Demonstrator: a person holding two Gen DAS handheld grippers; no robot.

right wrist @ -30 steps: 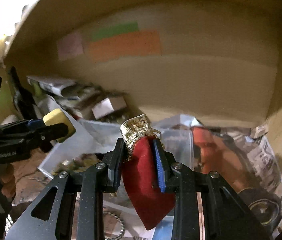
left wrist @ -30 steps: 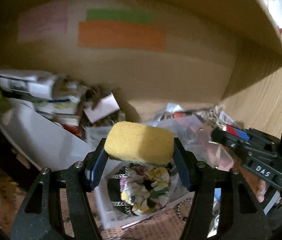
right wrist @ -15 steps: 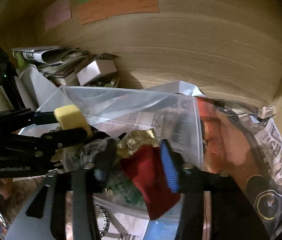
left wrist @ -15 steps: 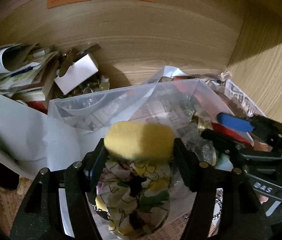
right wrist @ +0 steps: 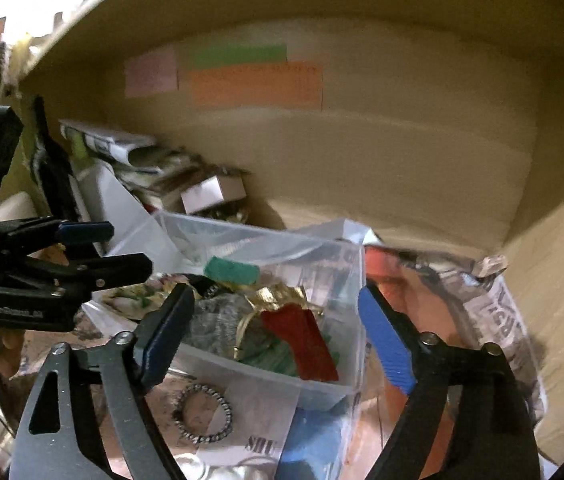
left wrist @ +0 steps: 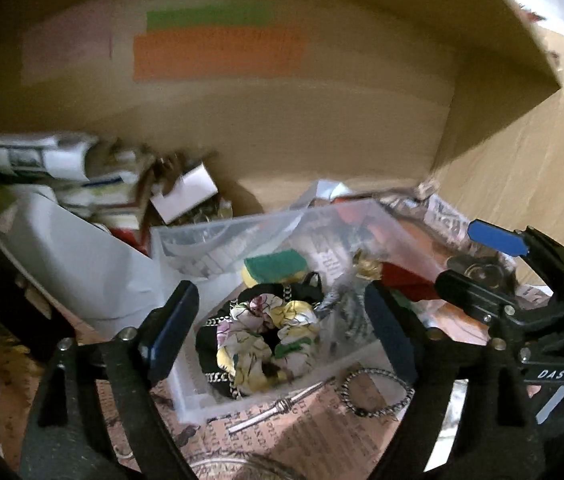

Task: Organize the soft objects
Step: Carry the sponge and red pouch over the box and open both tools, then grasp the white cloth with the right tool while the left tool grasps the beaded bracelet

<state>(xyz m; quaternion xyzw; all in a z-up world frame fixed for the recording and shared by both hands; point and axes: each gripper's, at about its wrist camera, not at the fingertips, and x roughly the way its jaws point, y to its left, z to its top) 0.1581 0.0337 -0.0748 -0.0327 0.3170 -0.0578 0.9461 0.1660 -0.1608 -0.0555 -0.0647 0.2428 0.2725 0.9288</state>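
Ahead of your left gripper (left wrist: 282, 328), fingers spread and empty, the sponge (left wrist: 275, 270) and scrunchie (left wrist: 267, 342) lie inside the clear bin (left wrist: 185, 384). Through the right wrist view, your right gripper (right wrist: 277, 332) is likewise spread, with the red pouch (right wrist: 302, 340) resting in that bin (right wrist: 322, 390).

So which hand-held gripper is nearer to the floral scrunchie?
Left. The left hand-held gripper hangs open directly over the floral scrunchie in the clear bin; the right hand-held gripper is open over the red pouch beside it.
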